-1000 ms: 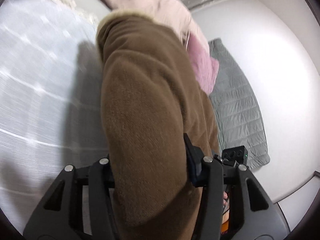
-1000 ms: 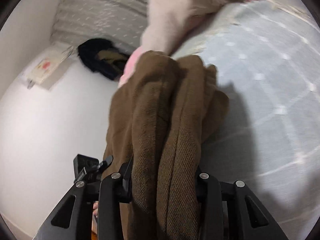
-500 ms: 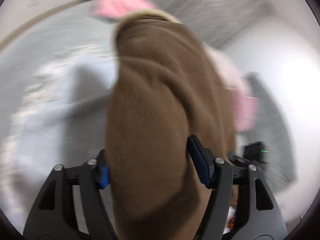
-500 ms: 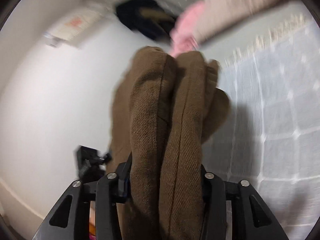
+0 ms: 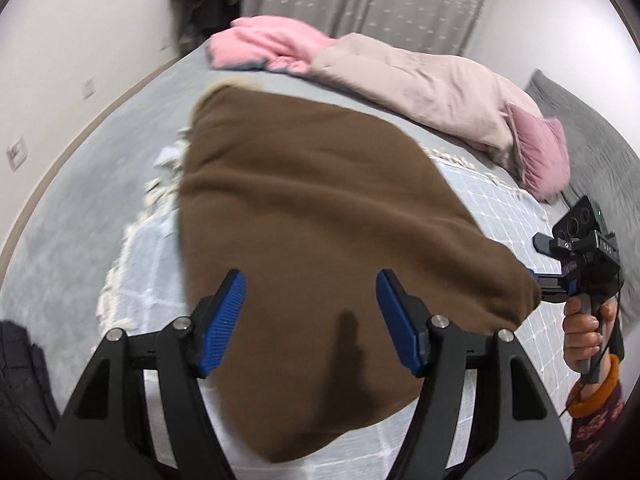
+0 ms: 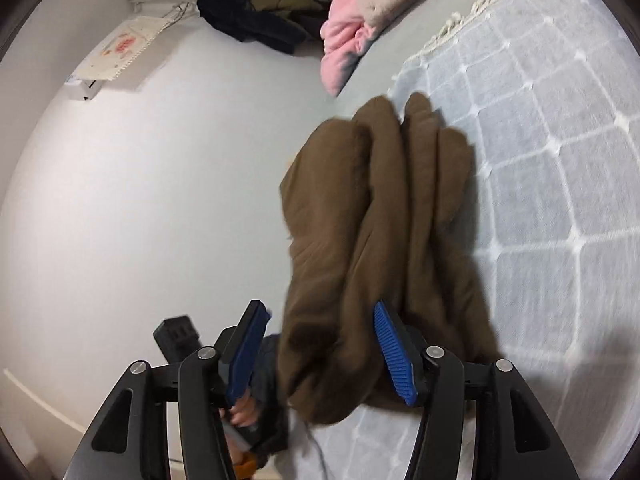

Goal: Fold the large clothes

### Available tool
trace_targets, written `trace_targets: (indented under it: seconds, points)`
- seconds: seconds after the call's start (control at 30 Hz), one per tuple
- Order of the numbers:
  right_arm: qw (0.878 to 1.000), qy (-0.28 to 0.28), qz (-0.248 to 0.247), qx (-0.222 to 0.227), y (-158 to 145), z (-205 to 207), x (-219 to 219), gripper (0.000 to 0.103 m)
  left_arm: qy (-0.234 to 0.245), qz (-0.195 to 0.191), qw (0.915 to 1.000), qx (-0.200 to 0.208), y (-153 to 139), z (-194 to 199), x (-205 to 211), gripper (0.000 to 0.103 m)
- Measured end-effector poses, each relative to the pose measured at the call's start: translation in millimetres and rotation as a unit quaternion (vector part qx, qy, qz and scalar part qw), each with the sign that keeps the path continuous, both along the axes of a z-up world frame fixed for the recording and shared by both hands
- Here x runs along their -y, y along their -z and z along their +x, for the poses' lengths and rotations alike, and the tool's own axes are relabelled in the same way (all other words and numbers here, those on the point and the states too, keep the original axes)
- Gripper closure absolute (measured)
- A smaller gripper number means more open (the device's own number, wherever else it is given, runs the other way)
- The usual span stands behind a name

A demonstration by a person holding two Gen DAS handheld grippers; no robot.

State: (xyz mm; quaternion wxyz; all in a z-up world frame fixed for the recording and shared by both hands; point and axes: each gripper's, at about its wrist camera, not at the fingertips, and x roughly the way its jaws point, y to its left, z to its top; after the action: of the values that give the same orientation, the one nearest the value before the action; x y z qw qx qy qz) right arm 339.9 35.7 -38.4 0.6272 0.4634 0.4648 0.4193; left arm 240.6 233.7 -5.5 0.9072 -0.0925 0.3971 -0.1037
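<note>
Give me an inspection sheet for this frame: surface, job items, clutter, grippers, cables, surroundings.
Surface: pale blue grid-patterned blanket with a white fringe, spread on a grey bed.
Job's things: folded brown fleece garment lying on the blanket.
Clutter: crumpled pink fleece, beige padded garment, mauve pillow, dark padded fabric at the left edge.
Grippers: left gripper open over the garment, pads clear of it; right gripper, jaws just opening, gap at the left pad, garment still between them.
Cables: thin dark cable trailing below the right gripper.
Surroundings: white walls, grey dotted curtain, dark clothes heap, grey quilted mat.
</note>
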Motion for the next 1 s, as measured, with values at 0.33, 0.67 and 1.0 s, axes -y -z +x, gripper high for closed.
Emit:
trace_targets:
  seconds: [0.33, 0.67, 1.0]
  points:
    - [0.986, -0.038, -0.148, 0.074, -21, -60, -28, 0.068, 0.064, 0.011, 0.9979, -0.002, 43, -19, 49, 0.035]
    - [0.971, -0.026, -0.231, 0.052, 0, -75, -24, 0.053, 0.079, 0.083, 0.9933, 0.016, 46, -48, 100, 0.031]
    - [0.916, 0.037, -0.367, 0.158, -69, -136, 3, 0.031, -0.096, 0.117, 0.9862, -0.067, 5, -79, 101, 0.015]
